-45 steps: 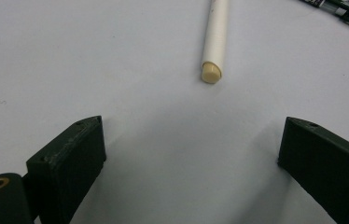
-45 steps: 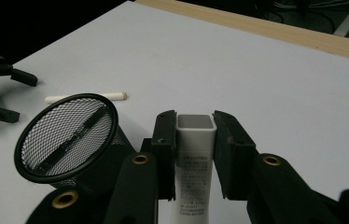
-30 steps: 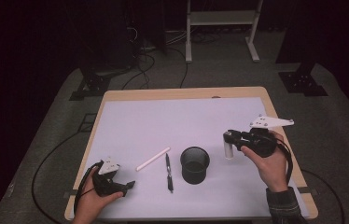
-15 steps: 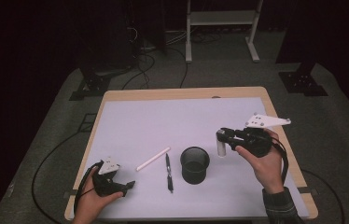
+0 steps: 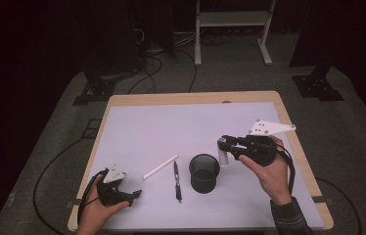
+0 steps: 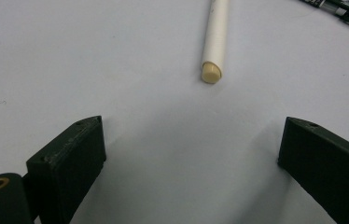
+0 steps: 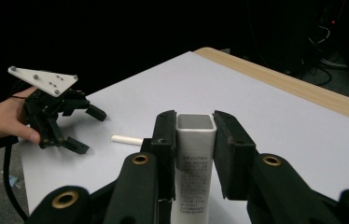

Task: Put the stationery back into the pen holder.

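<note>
The right hand-held gripper (image 7: 195, 140) is clenched on a white square tube (image 7: 195, 154) with small grey print, upright, just beside the black mesh cup (image 5: 204, 172) on the bench (image 5: 161, 132). The left hand-held gripper (image 6: 191, 154) is released.

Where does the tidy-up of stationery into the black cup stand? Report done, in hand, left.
Done: nothing visible inside the black mesh cup yet. In hand: the right tool is shut on a white square tube, held just right of the cup. Left: the white stick and black pen lie on the table; the left tool is open near the stick.
</note>
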Demonstrator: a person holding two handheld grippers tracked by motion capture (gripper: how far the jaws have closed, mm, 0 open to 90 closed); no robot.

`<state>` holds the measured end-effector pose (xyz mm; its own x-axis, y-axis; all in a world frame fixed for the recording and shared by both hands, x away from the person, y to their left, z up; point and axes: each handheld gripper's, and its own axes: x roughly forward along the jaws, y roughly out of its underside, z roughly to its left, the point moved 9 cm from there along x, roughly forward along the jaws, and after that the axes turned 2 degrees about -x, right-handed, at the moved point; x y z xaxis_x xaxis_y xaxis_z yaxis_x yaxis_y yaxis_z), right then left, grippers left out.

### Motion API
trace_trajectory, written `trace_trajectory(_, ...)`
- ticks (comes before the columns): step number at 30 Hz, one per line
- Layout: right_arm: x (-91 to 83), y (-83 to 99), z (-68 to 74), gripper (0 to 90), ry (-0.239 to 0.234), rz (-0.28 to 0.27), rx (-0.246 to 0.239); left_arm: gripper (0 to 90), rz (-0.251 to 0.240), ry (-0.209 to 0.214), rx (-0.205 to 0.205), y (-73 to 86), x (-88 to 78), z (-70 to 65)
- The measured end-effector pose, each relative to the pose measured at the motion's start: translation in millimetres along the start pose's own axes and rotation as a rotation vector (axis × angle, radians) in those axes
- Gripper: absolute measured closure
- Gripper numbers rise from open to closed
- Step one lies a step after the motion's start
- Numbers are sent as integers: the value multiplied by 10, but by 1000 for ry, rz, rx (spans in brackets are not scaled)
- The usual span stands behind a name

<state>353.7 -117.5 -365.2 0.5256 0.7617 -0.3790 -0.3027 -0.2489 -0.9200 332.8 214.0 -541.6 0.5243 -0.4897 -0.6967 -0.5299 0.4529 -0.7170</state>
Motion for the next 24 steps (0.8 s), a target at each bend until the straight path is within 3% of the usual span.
trace_trajectory(13,133,-45,170,704,-71,-8,-28,66,-1,0,-1,0,0,0)
trace_trajectory(24,305,25,237,703,-101,27,-32,66,2,1,0,2,-2,2)
